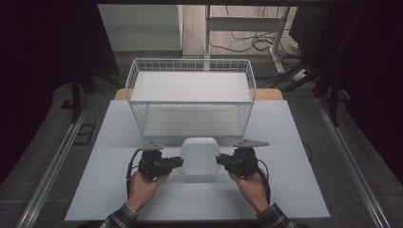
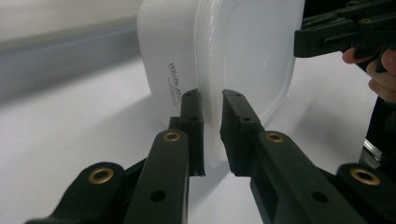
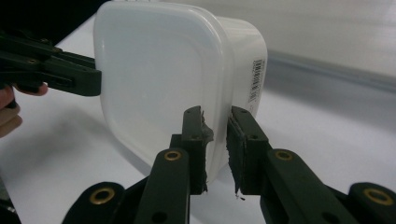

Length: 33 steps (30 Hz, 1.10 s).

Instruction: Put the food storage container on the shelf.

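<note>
High view is pretty dim overall, with dark murky edges left and right and only the pale surface (image 1: 294,142) catching soft light from above. Shadows are faint. Both gripper views are brighter, the white container (image 2: 243,56) nearly blown out with glare, and backgrounds go blurry, slightly soft.

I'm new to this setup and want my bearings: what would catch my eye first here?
A white lidded container sits mid-table, pinched from both sides: the left claw and the right claw each clamp its rim. Behind it stands a white wire basket, on the far half of the white table. Up close, the left gripper view shows printed lettering on the container's side, the right gripper view a barcode label.
</note>
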Tool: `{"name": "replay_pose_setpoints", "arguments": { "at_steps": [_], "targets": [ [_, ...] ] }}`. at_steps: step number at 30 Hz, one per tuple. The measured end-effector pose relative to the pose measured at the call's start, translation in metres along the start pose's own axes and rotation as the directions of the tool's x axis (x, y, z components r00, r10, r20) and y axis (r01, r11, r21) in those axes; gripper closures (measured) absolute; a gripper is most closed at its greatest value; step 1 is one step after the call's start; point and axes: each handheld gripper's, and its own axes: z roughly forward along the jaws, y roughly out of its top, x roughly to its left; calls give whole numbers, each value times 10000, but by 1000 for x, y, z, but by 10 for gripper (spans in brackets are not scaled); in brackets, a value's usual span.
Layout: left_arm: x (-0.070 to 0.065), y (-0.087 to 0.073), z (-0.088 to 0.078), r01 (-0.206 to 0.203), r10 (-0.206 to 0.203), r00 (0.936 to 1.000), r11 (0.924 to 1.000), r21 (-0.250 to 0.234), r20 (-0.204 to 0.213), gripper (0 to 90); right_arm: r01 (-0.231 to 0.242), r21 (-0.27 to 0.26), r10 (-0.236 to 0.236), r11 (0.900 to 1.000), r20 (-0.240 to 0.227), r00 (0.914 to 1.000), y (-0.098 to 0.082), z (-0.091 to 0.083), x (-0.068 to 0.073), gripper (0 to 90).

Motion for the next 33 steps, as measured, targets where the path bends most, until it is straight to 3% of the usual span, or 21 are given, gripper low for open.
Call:
{"name": "replay_pose_setpoints", "arguments": {
  "at_steps": [7,18,33],
  "targets": [
    [-3,11,-10,-297,289,9992,9992,-261,-292,798,276,-486,-283,9984,-149,9995,9,-6,5,773],
    [-4,29,-24,-505,488,9983,9971,-562,-327,797,682,-913,-705,9935,-218,9973,30,-15,10,777],
    [-9,80,-49,-947,881,9942,9889,-1146,-616,797,894,-1581,-961,9834,-351,9948,79,-29,13,777]
  ]
}}
